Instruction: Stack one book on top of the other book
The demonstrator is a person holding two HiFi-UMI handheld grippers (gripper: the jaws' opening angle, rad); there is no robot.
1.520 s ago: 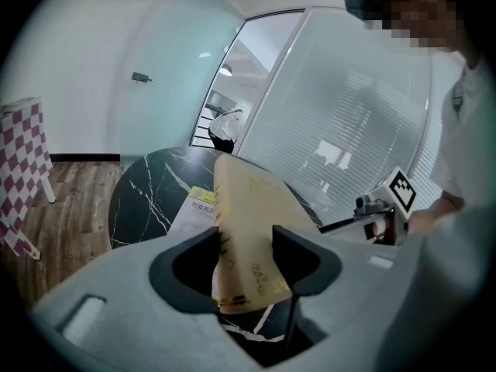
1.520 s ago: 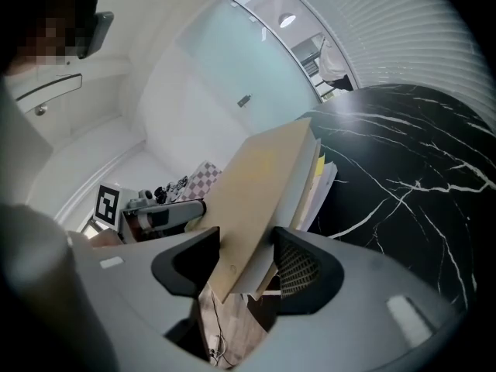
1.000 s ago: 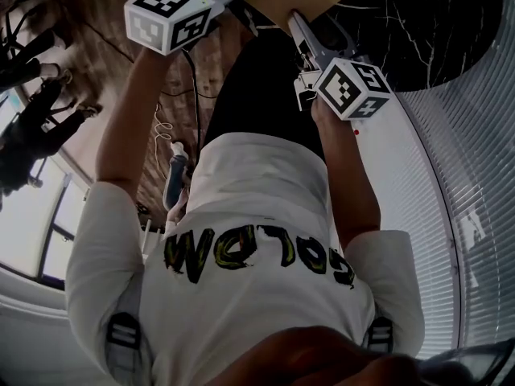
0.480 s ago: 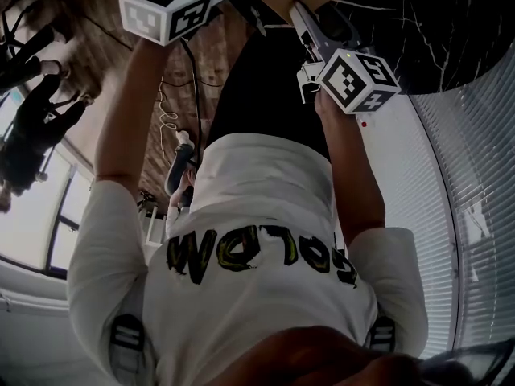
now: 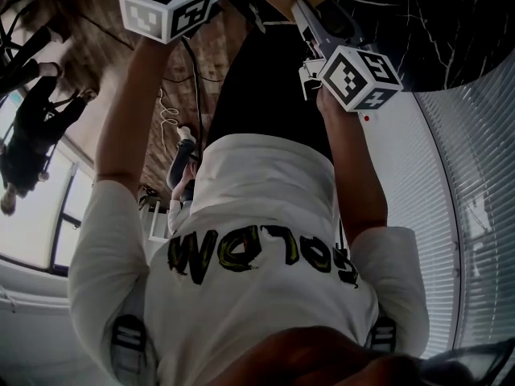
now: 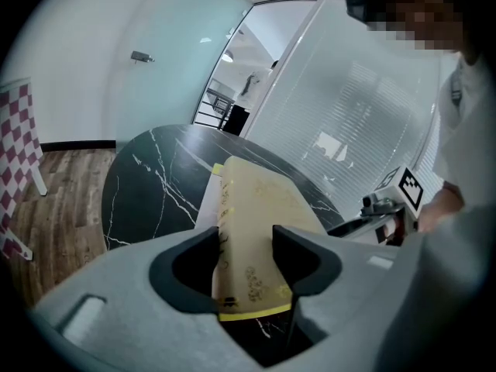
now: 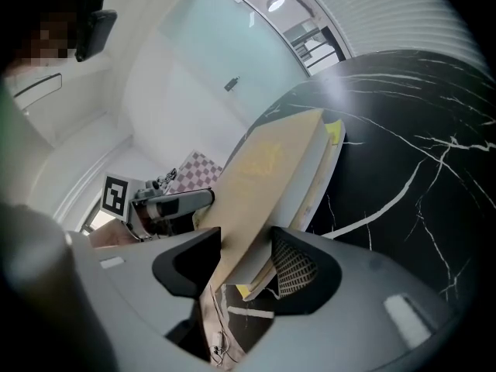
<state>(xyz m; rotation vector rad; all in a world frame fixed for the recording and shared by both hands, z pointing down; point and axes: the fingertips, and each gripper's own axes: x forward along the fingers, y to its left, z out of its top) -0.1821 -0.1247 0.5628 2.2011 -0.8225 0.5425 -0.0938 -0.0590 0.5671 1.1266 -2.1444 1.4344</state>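
Both hand-held grippers are clamped on one tan book [image 6: 256, 208]: the left hand-held gripper [image 6: 244, 242] is closed across its spine end and the right hand-held gripper [image 7: 244, 242] across the opposite end, each pair of jaws set as wide as the book is thick. The book is carried between them, above the near side of the black marble worktop [image 7: 403, 130], with its cover sloping. A two-ended hold is judged to have been chosen so that the book can be kept from sagging or twisting and be laid down square. A pale edge [image 6: 204, 204] with a yellow corner is seen just beneath the cover; whether it belongs to the other book cannot be told.
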